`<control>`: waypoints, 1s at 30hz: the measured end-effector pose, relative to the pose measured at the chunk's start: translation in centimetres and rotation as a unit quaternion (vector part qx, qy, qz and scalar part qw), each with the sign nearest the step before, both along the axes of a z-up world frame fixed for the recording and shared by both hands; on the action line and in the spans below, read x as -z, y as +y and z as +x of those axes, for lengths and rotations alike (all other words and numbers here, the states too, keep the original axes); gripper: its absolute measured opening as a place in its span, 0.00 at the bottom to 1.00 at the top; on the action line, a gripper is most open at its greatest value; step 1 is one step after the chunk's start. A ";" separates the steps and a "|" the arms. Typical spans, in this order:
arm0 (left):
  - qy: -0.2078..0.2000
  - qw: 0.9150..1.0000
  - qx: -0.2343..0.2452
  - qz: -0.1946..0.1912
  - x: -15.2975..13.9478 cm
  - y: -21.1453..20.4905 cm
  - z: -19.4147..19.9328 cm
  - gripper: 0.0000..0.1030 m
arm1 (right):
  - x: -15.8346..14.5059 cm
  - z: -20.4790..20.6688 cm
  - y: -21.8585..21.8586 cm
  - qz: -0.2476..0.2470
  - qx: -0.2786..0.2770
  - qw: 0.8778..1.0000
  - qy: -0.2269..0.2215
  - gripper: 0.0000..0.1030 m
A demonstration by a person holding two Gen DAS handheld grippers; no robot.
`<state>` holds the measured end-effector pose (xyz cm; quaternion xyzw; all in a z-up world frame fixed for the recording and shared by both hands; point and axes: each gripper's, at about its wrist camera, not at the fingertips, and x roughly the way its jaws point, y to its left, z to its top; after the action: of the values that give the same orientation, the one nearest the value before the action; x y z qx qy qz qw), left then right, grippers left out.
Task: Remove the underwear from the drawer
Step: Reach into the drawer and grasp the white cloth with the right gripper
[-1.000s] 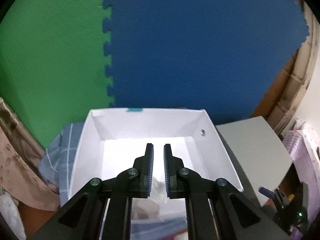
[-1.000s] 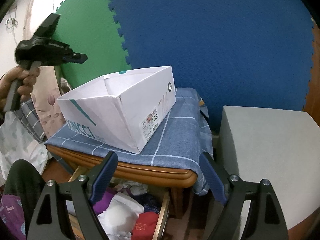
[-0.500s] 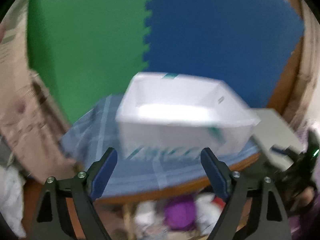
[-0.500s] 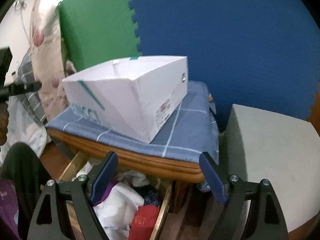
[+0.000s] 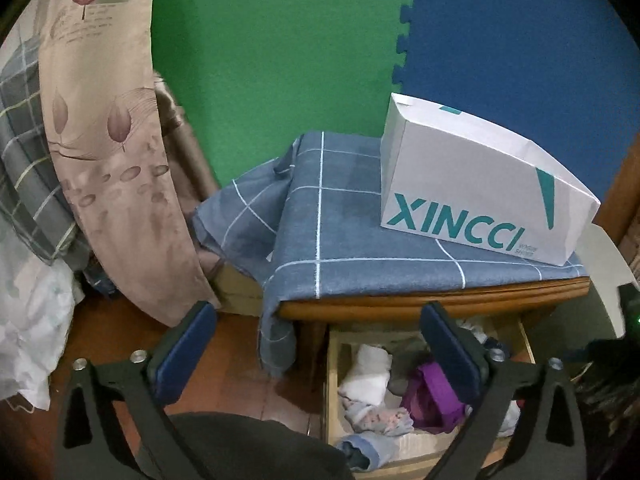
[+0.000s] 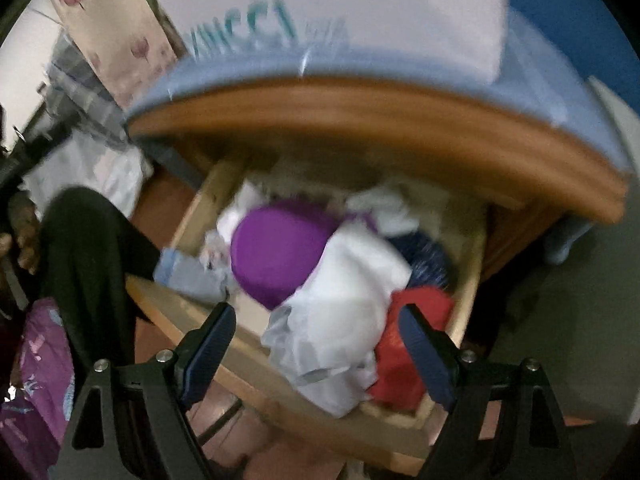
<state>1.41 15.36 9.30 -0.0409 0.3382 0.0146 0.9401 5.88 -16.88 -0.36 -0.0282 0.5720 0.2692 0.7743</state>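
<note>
A white cardboard box [image 5: 476,184] carries the brand name "XINCCI" in large teal capital letters along its long side, seen clearly from the left wrist camera. Just to the right of the name, at the lower corner of the same side, there is a smaller block of grey print, too small to read. From the right wrist camera the same box [image 6: 360,4] is blurred, and only the last letters, roughly "NCCI", can be made out in teal.
</note>
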 end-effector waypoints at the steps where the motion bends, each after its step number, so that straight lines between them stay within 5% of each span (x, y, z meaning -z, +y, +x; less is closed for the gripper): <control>1: 0.002 1.000 0.004 0.004 0.0 -0.1 0.1 0.99 | 0.8 -0.3 0.7 -0.014 -0.005 1.000 0.007 0.83; 8: 0.009 0.999 0.017 0.034 0.5 -1.4 0.2 0.99 | 4.9 0.5 4.0 -0.114 -0.019 0.993 0.028 0.83; 15: 0.006 1.000 0.014 0.016 0.5 -0.7 0.2 0.99 | 9.0 1.5 5.3 -0.193 -0.025 0.978 0.073 0.83; 20: 0.007 1.000 0.003 -0.009 0.5 0.2 0.2 0.99 | 10.7 2.2 4.5 -0.193 -0.017 0.975 0.105 0.82; 22: 0.007 1.000 0.001 -0.012 0.5 0.4 0.2 0.99 | 10.6 2.3 4.4 -0.191 -0.022 0.977 0.095 0.48; 23: 0.007 1.000 0.000 -0.013 0.5 0.4 0.2 0.99 | 10.6 2.3 4.3 -0.198 -0.025 0.975 0.092 0.15; 30: 0.007 1.000 0.001 -0.003 0.5 0.5 0.1 0.99 | 6.0 1.8 2.9 -0.139 -0.020 0.989 0.048 0.07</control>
<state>1.47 15.88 8.79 -0.0430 0.3449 0.0129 0.9376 7.63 -13.99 -6.34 -0.1346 0.6394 0.2034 0.7292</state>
